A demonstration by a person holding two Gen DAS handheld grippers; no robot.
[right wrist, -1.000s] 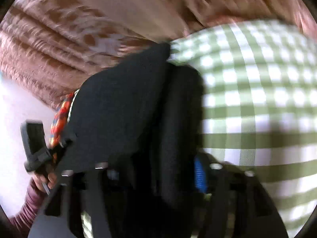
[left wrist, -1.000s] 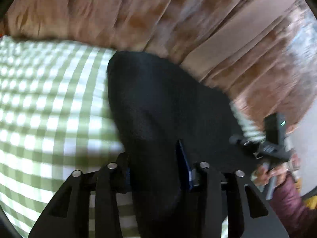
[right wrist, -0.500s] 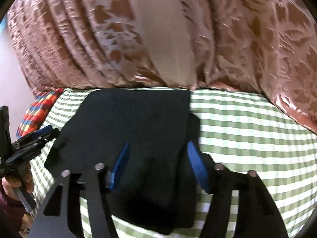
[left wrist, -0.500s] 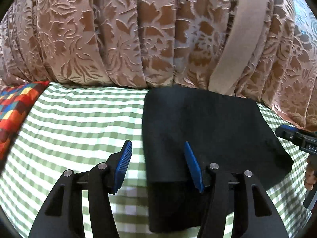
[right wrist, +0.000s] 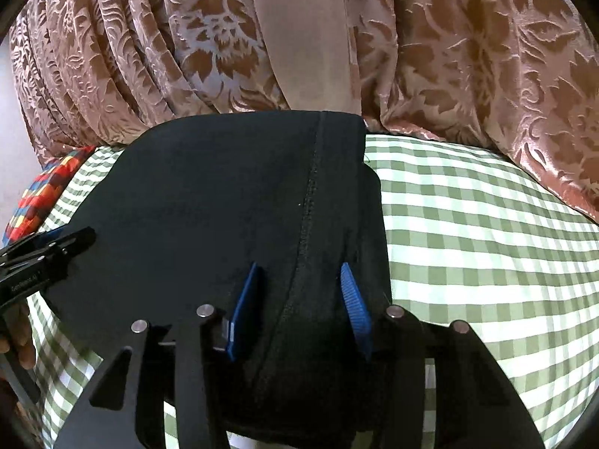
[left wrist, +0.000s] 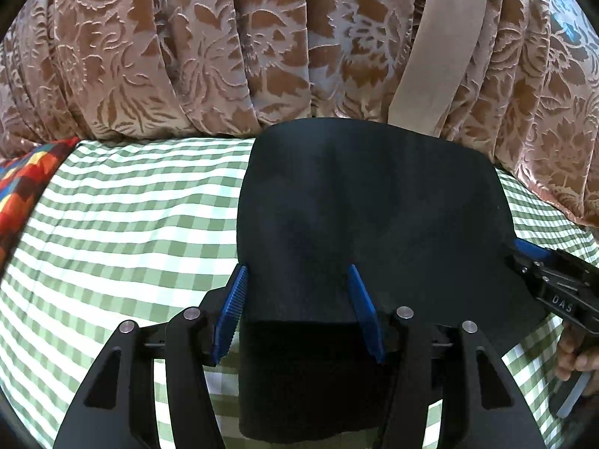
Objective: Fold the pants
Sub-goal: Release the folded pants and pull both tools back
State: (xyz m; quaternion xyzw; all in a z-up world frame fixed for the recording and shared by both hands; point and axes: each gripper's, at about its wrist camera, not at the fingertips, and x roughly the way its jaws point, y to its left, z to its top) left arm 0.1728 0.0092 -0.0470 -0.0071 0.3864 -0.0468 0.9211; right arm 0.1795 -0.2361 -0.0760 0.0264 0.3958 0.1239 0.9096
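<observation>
The black pants [left wrist: 374, 224] lie folded into a compact, roughly rectangular stack on a bed covered with a green-and-white checked sheet [left wrist: 131, 224]. The far edge of the stack reaches the foot of a brown floral curtain [left wrist: 224, 45] that hangs behind the bed.

The left gripper [left wrist: 297, 310] hovers over the near left part of the stack. Its blue pads stand apart: the left pad [left wrist: 230, 310] sits just at the stack's left edge, the other over the dark cloth, and neither presses on it, so the gripper is released. Directly below it a lower layer of the pants juts out toward the camera. Off to its left, at the bed's edge, lies a multicoloured patterned cloth [left wrist: 22, 191].

The right gripper [right wrist: 299, 310] hangs over the near right part of the stack, where a stitched seam [right wrist: 310, 194] runs away from it across the top layer. Its jaws are closing, with the seam fold between the pads, though the pads show a gap to the fabric on both sides and do not clamp it. To its right the checked sheet lies bare.

Each gripper appears at the edge of the other's view, with fingers of a hand [left wrist: 576, 355] wrapped around the handle.
</observation>
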